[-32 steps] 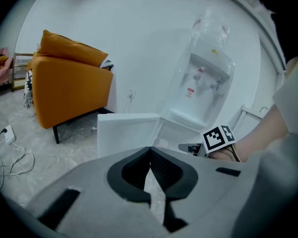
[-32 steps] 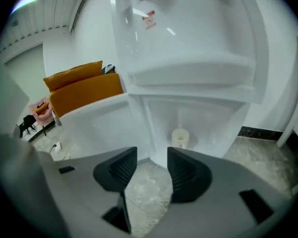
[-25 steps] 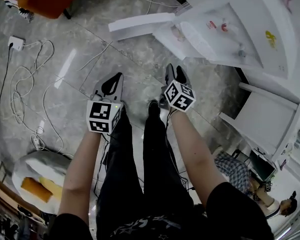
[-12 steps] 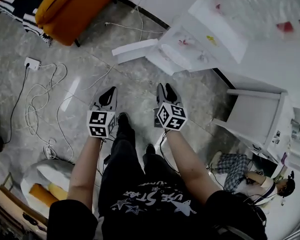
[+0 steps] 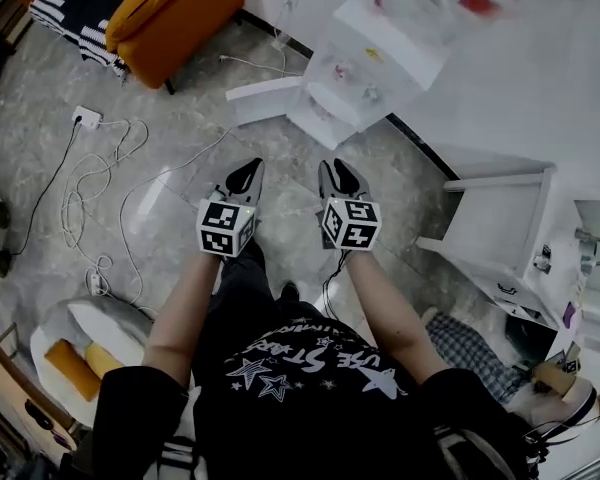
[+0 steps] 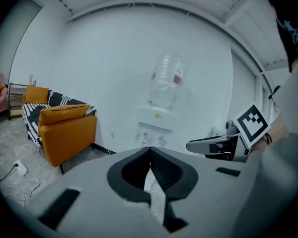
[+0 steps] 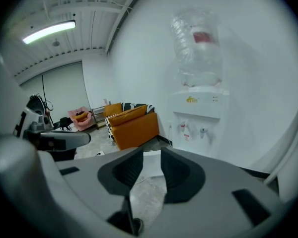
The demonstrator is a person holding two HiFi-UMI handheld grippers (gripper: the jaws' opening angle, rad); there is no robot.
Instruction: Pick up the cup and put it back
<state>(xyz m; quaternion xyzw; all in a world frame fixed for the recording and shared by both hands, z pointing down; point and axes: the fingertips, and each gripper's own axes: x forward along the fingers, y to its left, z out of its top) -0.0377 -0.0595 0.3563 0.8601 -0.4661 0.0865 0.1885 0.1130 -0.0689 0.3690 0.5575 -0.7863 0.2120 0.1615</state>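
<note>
Dispenser [image 7: 196,108] apparently well beyond jaws

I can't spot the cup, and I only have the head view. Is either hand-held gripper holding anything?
Observer: No. The left hand-held gripper has its jaws together, empty.
Operator: And the right one?
Observer: The right hand-held gripper has its jaws apart; they have just been closing, with nothing between them.
Operator: Any cup ahead?
Observer: None in either gripper view; the right one faces the water dispenser.
</note>
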